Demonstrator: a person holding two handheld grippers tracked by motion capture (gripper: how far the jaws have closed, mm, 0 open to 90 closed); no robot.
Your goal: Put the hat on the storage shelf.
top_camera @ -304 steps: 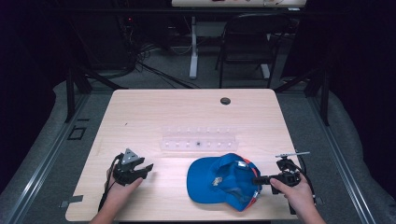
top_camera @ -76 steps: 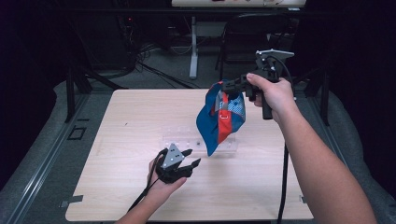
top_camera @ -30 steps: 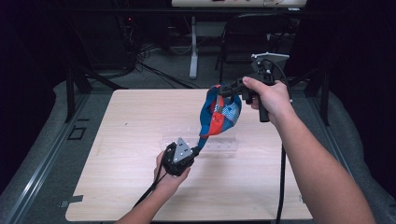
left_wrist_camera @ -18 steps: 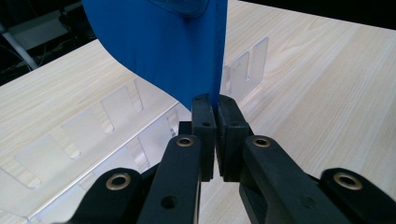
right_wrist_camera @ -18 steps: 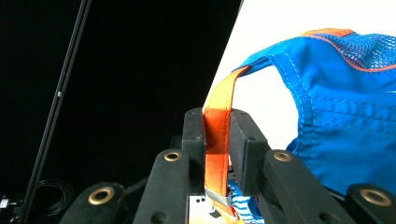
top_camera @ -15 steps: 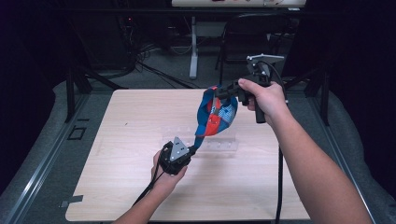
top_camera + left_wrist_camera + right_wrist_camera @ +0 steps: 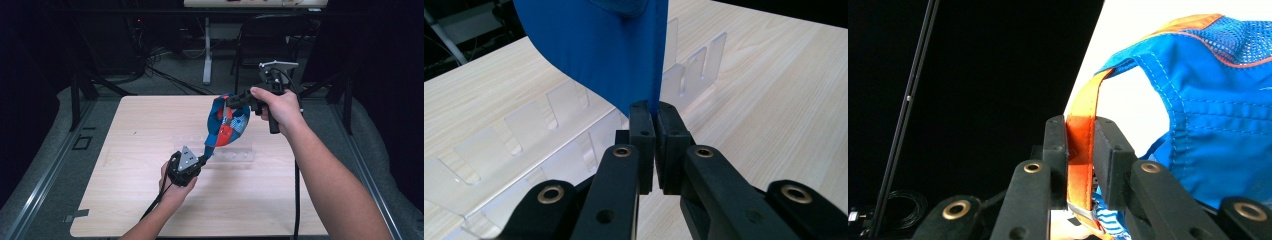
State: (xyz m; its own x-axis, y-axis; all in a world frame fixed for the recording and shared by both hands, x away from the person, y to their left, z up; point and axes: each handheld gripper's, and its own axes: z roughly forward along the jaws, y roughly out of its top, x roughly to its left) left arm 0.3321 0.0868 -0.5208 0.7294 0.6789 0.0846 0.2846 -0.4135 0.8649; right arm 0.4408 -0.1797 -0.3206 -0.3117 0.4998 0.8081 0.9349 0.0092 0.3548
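Right gripper (image 7: 231, 101) clamps cap (image 7: 226, 126) strap; left gripper (image 7: 202, 159) clamps brim; cap lifted, placement on rack (image 7: 235, 154) remains.

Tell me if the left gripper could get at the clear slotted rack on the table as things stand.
Probably not yet: the left gripper is shut on the blue cap, though the clear rack lies unobstructed just beyond its jaws.

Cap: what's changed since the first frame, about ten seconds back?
The cap went from lying flat at the table's near edge to hanging over the clear rack. The right gripper lifted it by the orange strap; the left gripper came in and pinched its lower edge. Rack and table unchanged.
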